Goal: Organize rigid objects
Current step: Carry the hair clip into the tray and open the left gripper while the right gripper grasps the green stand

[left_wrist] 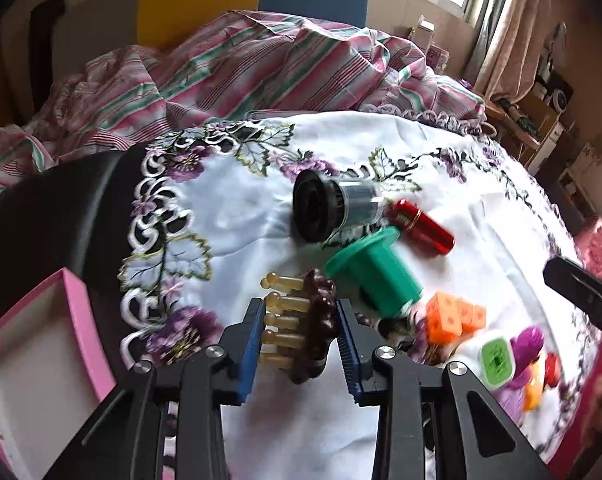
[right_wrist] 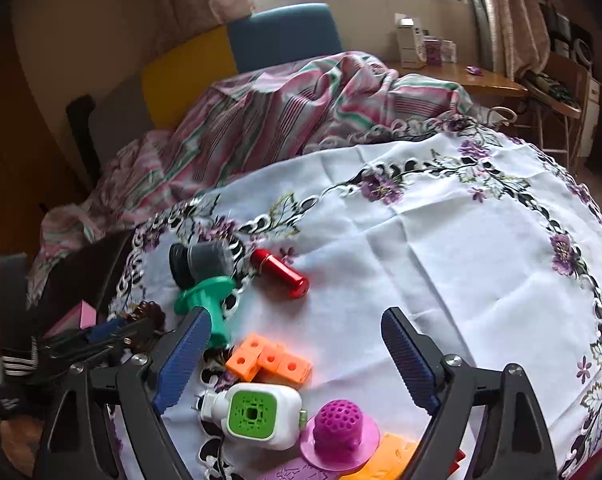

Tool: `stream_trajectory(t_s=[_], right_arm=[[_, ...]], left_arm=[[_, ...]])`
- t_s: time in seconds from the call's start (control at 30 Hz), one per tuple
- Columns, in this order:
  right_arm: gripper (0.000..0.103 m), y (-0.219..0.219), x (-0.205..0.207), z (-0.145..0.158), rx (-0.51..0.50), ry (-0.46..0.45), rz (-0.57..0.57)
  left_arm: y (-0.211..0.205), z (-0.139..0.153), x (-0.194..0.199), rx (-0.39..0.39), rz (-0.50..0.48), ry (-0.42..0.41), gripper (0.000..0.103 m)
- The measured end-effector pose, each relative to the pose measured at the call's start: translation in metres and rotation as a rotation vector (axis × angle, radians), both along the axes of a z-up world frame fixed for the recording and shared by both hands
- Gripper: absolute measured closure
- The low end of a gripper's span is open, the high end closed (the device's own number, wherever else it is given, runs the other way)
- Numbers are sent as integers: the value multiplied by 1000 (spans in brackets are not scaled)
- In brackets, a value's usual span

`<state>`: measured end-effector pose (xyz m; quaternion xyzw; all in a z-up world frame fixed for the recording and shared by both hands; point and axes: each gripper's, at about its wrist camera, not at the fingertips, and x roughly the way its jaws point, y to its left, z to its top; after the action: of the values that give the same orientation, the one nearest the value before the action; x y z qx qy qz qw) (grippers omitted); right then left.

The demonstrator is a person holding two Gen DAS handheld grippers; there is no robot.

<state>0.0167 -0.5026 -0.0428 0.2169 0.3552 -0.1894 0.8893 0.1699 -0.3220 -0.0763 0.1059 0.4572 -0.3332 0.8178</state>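
From the left wrist, we see our left claw [left_wrist: 297, 336] closed narrow on the brown scalloped brush [left_wrist: 321, 320], amber pegs pointing toward the pink box [left_wrist: 41, 360] at the table's near-left corner; it looks light, stiff and knobbly, best pinched across its body. From the right wrist, our right claw [right_wrist: 293, 364] hangs wide and empty over the orange cubes [right_wrist: 269, 360].

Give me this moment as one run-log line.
left gripper: shut on brown massage brush | right gripper: open, empty, above orange blocks | pink box: empty
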Motion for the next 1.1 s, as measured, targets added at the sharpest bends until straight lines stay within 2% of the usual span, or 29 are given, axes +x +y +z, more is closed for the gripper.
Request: stream_trajectory(t_s=[0.13, 0.37, 0.4, 0.47, 0.63, 0.7, 0.73, 0.77, 0.9, 1.1], right_arm=[[15, 11, 6, -5, -22, 36, 48], [15, 37, 31, -9, -26, 84, 165], [17, 41, 39, -10, -31, 97, 188], [28, 50, 59, -16, -37, 137, 232], [36, 58, 106, -47, -71, 284, 280], [54, 57, 119, -60, -65, 329, 282], [67, 56, 122, -66, -63, 346, 278], [72, 55, 125, -71, -54, 358, 279], [74, 59, 128, -78, -62, 377, 299], [74, 70, 110, -60, -104, 329, 323]], left_arm=[[19, 6, -5, -25, 10, 5, 68], [58, 36, -16, -109, 28, -12, 67], [64, 40, -17, -116, 33, -22, 67], [79, 47, -17, -126, 52, -29, 67], [130, 54, -4, -131, 138, -38, 67], [157, 50, 7, -113, 193, -52, 67], [166, 47, 12, -106, 215, -51, 67], [182, 43, 21, -104, 245, -37, 67], [219, 25, 42, -78, 337, -32, 67], [243, -5, 64, -27, 411, -16, 67]])
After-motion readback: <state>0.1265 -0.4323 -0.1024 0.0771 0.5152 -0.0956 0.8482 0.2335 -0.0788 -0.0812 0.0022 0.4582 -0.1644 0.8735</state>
